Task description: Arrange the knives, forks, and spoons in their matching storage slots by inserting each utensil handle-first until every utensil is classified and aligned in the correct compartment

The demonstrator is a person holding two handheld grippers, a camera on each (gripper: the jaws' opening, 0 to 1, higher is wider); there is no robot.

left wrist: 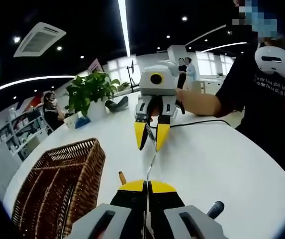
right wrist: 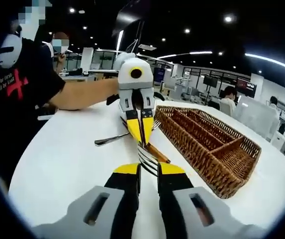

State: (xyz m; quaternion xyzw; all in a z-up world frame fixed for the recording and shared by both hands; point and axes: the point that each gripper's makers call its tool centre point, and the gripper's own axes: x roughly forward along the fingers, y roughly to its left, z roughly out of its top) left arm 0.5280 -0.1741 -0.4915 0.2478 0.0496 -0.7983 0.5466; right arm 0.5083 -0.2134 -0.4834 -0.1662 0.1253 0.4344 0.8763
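Left gripper [left wrist: 147,185] is pinching the handle end of a fork [right wrist: 147,158], jaws pressed together on it. Right gripper [right wrist: 148,169] is clamping the tines. The fork is hanging above the white table [right wrist: 67,154], just beside the wicker tray [right wrist: 217,144]. Another utensil [right wrist: 113,139] is lying on the table nearby.

White round surface [right wrist: 72,154]. Lying on it: compartmented wicker tray [right wrist: 209,142] right of the right tongs [right wrist: 148,172], a spoon [right wrist: 113,139] beyond them, and a potted plant [left wrist: 90,94] at the far edge.
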